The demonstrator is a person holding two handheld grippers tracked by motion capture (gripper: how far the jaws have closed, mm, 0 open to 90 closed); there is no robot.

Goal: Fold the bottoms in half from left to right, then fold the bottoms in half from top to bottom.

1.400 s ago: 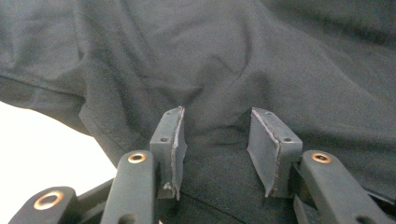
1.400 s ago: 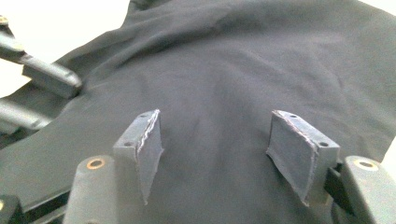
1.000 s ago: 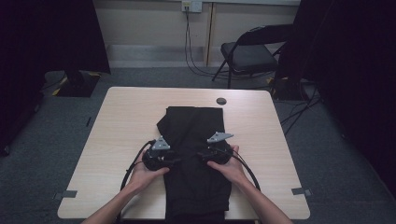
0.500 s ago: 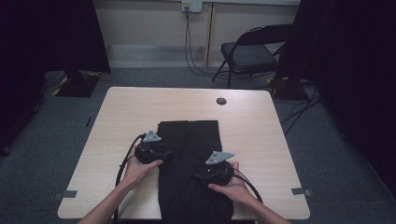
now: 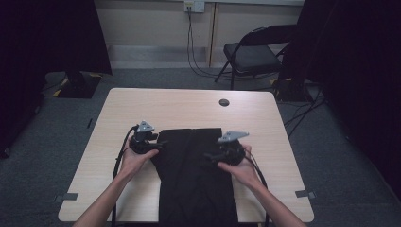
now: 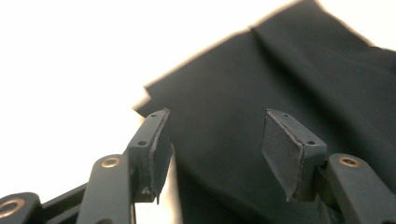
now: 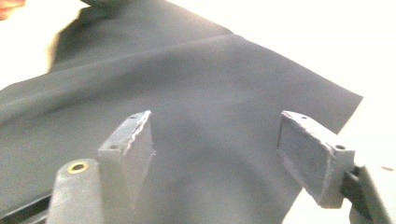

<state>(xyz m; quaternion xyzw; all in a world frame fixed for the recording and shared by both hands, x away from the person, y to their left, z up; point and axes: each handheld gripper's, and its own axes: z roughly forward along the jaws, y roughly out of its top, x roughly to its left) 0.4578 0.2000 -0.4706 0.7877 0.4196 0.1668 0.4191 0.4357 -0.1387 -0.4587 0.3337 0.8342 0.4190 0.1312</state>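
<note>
Black folded garment (image 5: 196, 175), long axis toward the person, both grippers' fingers (image 6: 156, 142) just opening, empty.

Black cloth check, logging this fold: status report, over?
Left gripper open, right gripper open, jaws just widened, nothing clamped. Black cloth folded flat on table. Nothing in the way.

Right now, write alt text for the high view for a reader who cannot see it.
A person's two hands hold the left gripper and right gripper, both open, at either side of a black folded garment. It lies on a light wooden table, its near end hanging over the near edge.
</note>
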